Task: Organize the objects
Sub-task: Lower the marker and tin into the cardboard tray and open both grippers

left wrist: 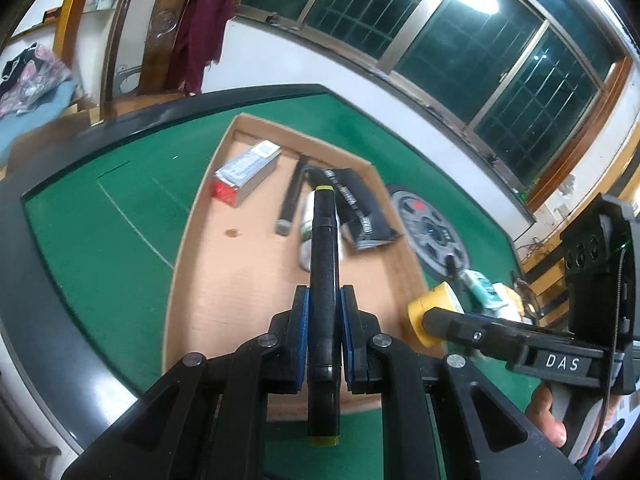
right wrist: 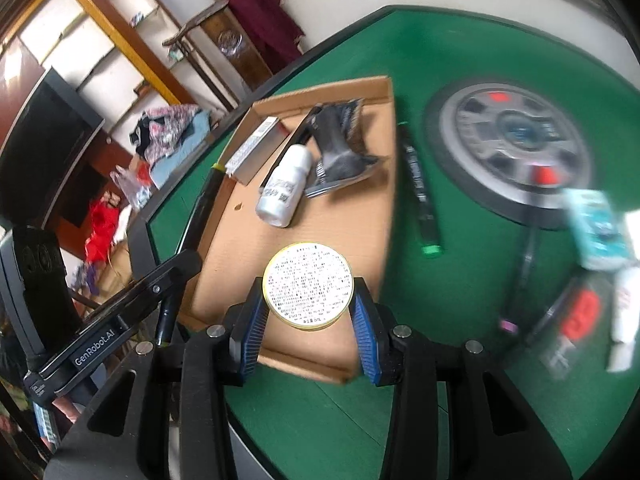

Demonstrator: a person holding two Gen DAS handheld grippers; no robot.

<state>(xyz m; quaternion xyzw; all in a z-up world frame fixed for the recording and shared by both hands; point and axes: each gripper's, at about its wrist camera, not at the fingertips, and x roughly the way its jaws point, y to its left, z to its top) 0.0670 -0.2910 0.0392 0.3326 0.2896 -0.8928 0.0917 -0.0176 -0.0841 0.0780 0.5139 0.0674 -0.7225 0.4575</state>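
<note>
Marker (left wrist: 324,264) clamped in left gripper (left wrist: 324,320), round tin (right wrist: 308,286) in right gripper (right wrist: 308,312); both hover over the cardboard tray (right wrist: 320,216) mid-frame, next needing lowering and release.

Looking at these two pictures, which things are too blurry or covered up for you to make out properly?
- White bottle: left wrist view, mostly hidden behind the black marker held in the left gripper.
- Small packages on the green table: right wrist view, blurred, labels unreadable.
- Round tin in the right gripper: its printed text is too small to read.
</note>
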